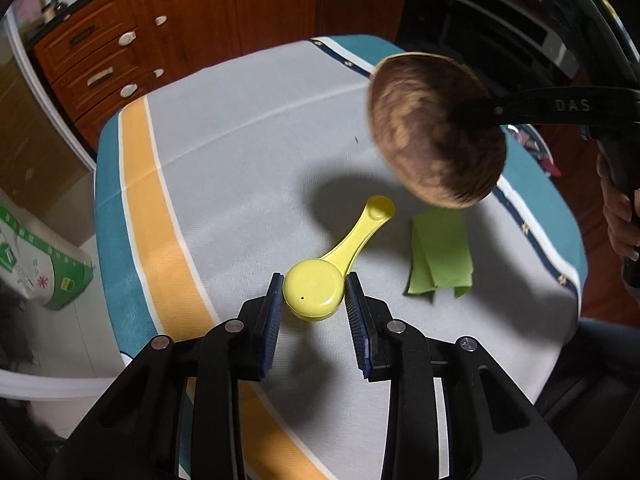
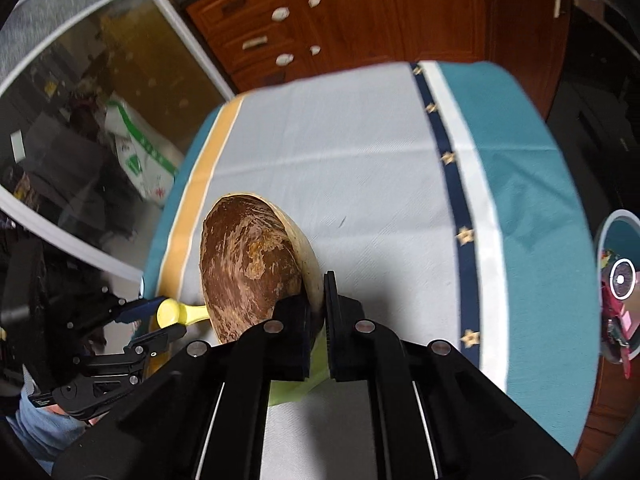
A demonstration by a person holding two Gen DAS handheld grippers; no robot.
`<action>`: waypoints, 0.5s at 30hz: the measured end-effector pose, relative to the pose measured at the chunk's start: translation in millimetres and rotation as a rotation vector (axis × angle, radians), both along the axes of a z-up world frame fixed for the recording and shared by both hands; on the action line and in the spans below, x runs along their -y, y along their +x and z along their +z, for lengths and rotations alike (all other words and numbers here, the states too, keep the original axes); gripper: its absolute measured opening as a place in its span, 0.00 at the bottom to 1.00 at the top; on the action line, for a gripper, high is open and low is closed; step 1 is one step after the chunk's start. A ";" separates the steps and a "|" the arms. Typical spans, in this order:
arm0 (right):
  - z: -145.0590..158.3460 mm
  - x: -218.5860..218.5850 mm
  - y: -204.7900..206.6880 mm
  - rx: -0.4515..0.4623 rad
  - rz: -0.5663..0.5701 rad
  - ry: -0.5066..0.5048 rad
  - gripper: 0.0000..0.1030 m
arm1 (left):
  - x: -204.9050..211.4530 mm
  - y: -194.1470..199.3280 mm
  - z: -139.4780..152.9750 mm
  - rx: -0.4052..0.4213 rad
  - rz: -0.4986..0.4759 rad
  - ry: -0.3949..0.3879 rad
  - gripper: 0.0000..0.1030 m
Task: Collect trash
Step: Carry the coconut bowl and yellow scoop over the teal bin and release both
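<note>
Left gripper (image 1: 314,294) sits right on the yellow scoop (image 1: 316,290), pads either side of its round cup, touching or nearly so; can't tell if it's really clamped yet. Scoop's handle runs away from the gripper, up and to the right across the tablecloth (image 1: 248,128). Green napkin (image 1: 440,256) lies just right of it, flat. Right gripper (image 2: 318,316) is clenched on the rim of a brown shell (image 2: 250,264), lifted off the table. Bin (image 2: 616,280) sits past the table's right edge, so I'd guess the shell heads there.
</note>
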State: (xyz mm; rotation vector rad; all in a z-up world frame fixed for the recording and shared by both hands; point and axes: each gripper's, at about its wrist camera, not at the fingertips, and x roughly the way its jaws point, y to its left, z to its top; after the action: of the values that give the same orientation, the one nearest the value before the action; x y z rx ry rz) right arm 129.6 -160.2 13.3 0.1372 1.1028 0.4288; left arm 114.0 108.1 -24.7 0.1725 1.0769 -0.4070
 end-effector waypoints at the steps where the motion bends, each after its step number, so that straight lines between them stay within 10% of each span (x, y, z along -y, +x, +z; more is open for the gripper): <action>1: 3.7 8.0 -0.8 0.008 -0.011 0.007 0.06 | 3.0 0.0 3.5 0.004 0.004 -0.003 0.31; 15: 9.4 134.9 -15.3 0.035 -0.220 0.112 0.06 | 136.0 27.5 34.1 0.029 -0.149 -0.009 0.31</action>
State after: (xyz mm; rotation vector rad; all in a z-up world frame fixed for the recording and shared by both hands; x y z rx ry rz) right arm 114.3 -295.1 22.7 0.3454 1.0171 0.2938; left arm 141.5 -27.9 9.4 0.2508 1.0372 -0.5412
